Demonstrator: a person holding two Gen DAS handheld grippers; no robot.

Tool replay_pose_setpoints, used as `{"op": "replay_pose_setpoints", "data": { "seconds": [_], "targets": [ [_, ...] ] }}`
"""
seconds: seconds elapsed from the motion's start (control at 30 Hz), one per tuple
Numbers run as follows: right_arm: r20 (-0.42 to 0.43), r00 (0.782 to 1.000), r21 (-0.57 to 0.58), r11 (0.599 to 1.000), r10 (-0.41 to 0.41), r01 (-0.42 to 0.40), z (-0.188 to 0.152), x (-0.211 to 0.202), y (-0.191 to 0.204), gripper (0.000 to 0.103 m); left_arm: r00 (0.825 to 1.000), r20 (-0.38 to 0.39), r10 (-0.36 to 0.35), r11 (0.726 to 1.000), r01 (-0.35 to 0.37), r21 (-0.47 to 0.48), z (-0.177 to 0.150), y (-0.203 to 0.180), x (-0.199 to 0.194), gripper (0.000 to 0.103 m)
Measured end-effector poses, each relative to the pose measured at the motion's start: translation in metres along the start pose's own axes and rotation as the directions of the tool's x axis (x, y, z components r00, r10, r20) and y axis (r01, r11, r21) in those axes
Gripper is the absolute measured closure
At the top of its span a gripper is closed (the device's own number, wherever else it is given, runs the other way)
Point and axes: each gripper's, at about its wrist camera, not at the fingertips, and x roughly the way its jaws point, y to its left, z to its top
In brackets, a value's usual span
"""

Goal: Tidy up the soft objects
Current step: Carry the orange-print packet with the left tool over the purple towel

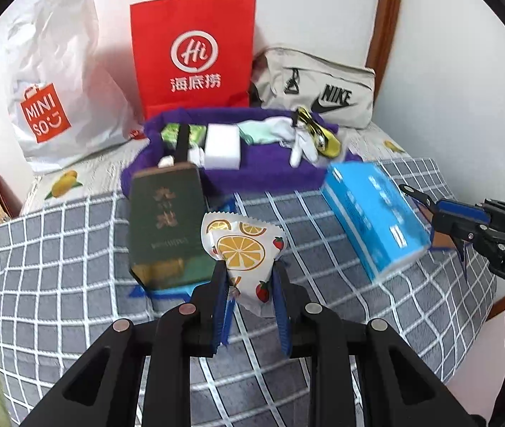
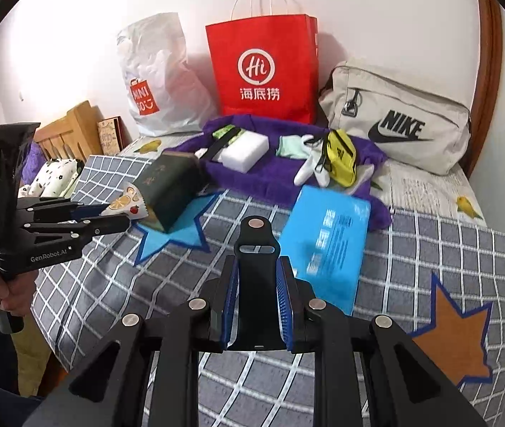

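My left gripper point(image 1: 249, 277) is shut on a white packet printed with orange slices and strawberries point(image 1: 241, 249), held above the checked blanket; it also shows in the right wrist view point(image 2: 129, 203). My right gripper point(image 2: 258, 270) is shut on a black strap-like piece point(image 2: 256, 277). A blue tissue pack point(image 1: 373, 213) lies by the right gripper's tip point(image 1: 412, 194); it also shows in the right wrist view point(image 2: 331, 242). A dark green box point(image 1: 165, 224) stands on a blue star patch point(image 2: 177, 235). A purple towel point(image 1: 270, 170) holds a white sponge block point(image 1: 222, 146), a mint cloth, white gloves and a small yellow pouch point(image 2: 339, 158).
A red paper bag point(image 1: 193, 53), a white Miniso plastic bag point(image 1: 53, 82) and a beige Nike bag point(image 2: 402, 121) stand along the wall. An orange star patch point(image 2: 455, 331) lies on the blanket at right. A wooden bed frame point(image 2: 71, 128) is at left.
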Motion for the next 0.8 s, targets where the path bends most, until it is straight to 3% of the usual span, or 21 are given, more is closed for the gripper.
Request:
{"op": "replay_pose_setpoints", "data": {
  "seconds": [0.8],
  "targets": [
    [0.04, 0.999, 0.042, 0.999, -0.027, 0.026, 0.086, 0.053, -0.032, 0.081, 0.998, 0.042, 0.051, 0.997, -0.048, -0.065, 0.084, 0.046, 0.031, 0.08]
  ]
}}
